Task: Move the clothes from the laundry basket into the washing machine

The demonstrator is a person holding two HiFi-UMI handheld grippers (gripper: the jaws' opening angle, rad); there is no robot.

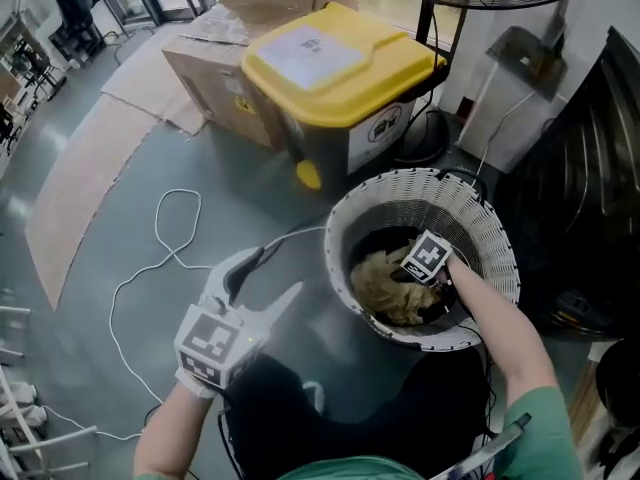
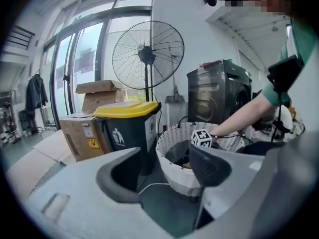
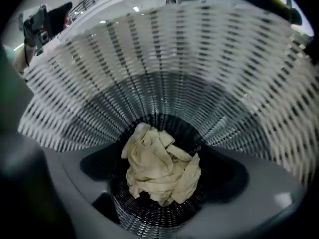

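A white woven laundry basket [image 1: 497, 230] stands on the grey floor, with a crumpled beige cloth [image 1: 383, 286] at its dark bottom. My right gripper [image 3: 162, 176] reaches down inside the basket, its marker cube [image 1: 428, 256] below the rim. Its jaws stand wide apart above the beige cloth [image 3: 154, 161] and do not touch it. My left gripper [image 1: 278, 273] hovers open and empty over the floor, left of the basket [image 2: 172, 158]. The dark washing machine [image 2: 219, 91] stands behind the basket, at the right edge in the head view.
A grey bin with a yellow lid [image 1: 335, 53] and a cardboard box [image 1: 205, 68] stand beyond the basket. A standing fan [image 2: 147, 55] rises behind them. A white cable [image 1: 150, 268] loops on the floor at left. Flattened cardboard [image 1: 80, 178] lies further left.
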